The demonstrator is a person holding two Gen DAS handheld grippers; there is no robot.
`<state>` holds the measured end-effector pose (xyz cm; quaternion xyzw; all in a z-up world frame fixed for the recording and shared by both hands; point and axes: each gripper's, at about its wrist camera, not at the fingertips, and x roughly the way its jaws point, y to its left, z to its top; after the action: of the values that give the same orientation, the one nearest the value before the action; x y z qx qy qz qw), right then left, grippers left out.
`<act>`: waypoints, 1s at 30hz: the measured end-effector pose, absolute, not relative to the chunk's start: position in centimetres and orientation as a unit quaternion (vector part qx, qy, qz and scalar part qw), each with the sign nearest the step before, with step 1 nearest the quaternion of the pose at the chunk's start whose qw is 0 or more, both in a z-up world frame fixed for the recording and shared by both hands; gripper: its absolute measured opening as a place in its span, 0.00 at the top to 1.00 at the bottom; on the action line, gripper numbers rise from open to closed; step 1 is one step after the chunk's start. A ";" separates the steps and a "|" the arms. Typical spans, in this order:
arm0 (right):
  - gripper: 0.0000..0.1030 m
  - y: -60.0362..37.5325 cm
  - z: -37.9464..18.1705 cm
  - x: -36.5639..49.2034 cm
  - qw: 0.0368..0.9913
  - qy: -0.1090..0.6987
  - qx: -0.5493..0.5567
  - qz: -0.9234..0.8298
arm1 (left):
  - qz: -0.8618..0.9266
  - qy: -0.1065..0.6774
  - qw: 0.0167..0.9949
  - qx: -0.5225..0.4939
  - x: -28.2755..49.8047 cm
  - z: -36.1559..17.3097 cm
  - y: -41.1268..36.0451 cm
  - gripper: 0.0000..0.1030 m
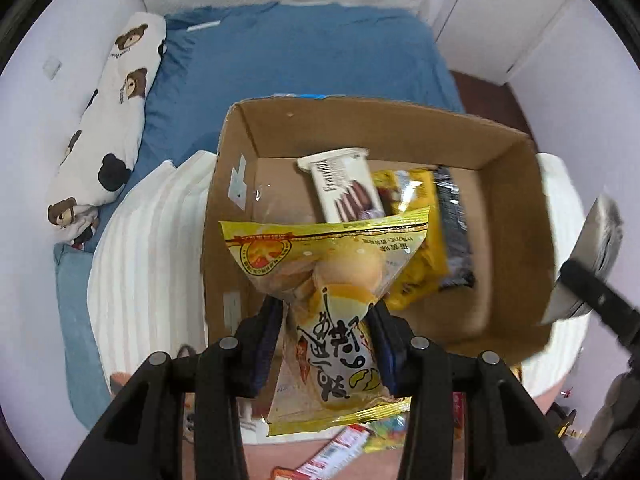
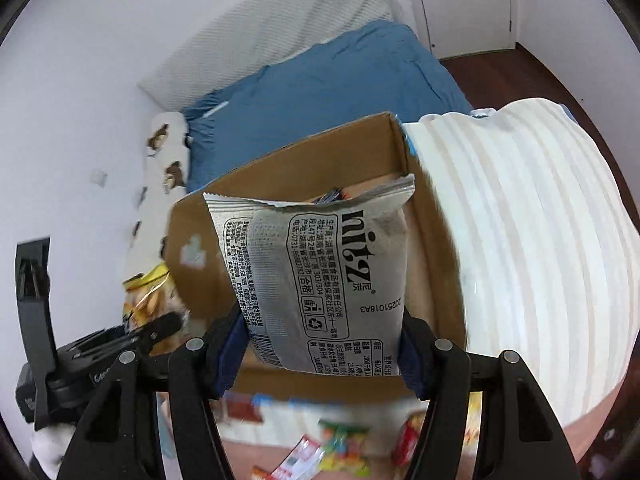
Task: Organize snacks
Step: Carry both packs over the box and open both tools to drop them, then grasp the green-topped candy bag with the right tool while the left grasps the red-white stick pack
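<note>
My left gripper (image 1: 326, 320) is shut on a yellow clear-windowed bun packet (image 1: 332, 276), which hangs over the near end of an open cardboard box (image 1: 516, 216). Inside the box lie a white chocolate-biscuit pack (image 1: 344, 186), a yellow bag (image 1: 416, 248) and a dark packet (image 1: 452, 220). My right gripper (image 2: 324, 340) is shut on a silver snack bag (image 2: 320, 280) with black print, held in front of the same cardboard box (image 2: 304, 160). The other gripper and its yellow packet (image 2: 148, 300) show at the lower left of the right wrist view.
The box rests on a white striped cushion (image 1: 148, 264) (image 2: 528, 248) on a bed with a blue sheet (image 1: 304, 52). A bear-print pillow (image 1: 108, 120) lies along the wall. Several loose snack packets (image 2: 340, 448) lie scattered on the pink surface below.
</note>
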<state>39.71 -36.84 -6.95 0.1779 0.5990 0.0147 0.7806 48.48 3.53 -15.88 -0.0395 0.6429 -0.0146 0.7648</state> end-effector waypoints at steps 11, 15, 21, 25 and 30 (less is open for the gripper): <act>0.13 -37.4 -14.8 48.1 0.744 0.657 0.117 -0.032 | 0.009 0.686 0.726 -0.045 52.9 -21.6 5.0 0.18; 0.10 -37.0 -15.6 47.7 0.739 0.663 0.118 -0.024 | 0.003 0.680 0.731 -0.055 52.7 -21.5 5.1 0.15; 0.09 -36.3 -15.5 46.0 0.736 0.668 0.113 -0.022 | -0.011 0.670 0.739 -0.065 52.0 -19.8 4.3 0.15; 0.08 -35.6 -14.5 44.3 0.743 0.660 0.113 -0.013 | -0.019 0.642 0.764 -0.060 50.2 -17.1 3.4 0.15; 0.08 -34.7 -12.4 41.4 0.759 0.644 0.095 -0.014 | -0.028 0.614 0.787 -0.056 47.4 -14.4 2.5 0.15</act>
<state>41.45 -34.67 -12.40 0.0953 0.6441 -0.0144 0.7589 47.37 2.47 -14.36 -0.0559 0.6137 -0.0283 0.7871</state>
